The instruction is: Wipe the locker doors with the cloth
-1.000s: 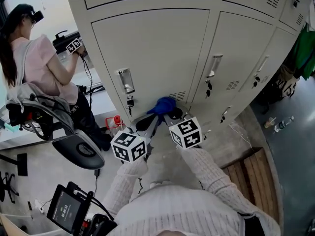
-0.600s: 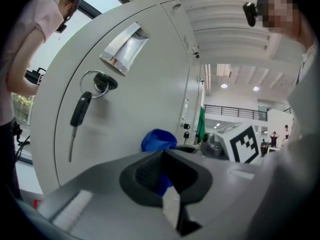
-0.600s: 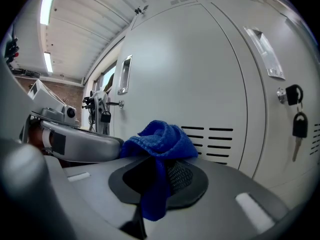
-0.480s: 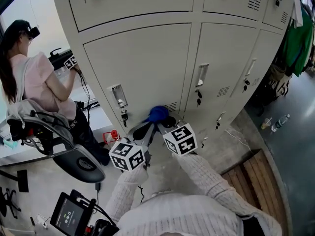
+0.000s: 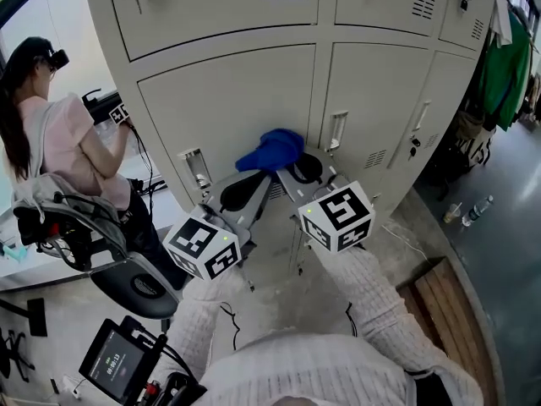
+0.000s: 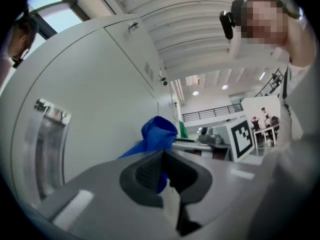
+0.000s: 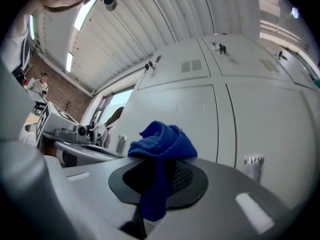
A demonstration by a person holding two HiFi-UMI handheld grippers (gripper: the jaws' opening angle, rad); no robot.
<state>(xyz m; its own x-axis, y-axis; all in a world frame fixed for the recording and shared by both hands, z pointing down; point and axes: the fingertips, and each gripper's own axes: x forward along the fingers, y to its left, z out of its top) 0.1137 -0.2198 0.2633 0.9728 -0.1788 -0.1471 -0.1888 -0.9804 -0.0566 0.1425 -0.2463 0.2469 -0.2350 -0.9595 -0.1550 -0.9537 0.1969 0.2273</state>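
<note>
Grey steel locker doors (image 5: 245, 100) fill the background. Fingers of the left gripper (image 6: 161, 170) and the right gripper (image 7: 159, 176) both pinch the crumpled blue cloth (image 5: 272, 149), held near one door. Contact unconfirmed; wiping judged barely begun.

Person in pink (image 5: 59, 134) left; green garment (image 5: 505, 66) right; floor bottle (image 5: 476, 211)
</note>
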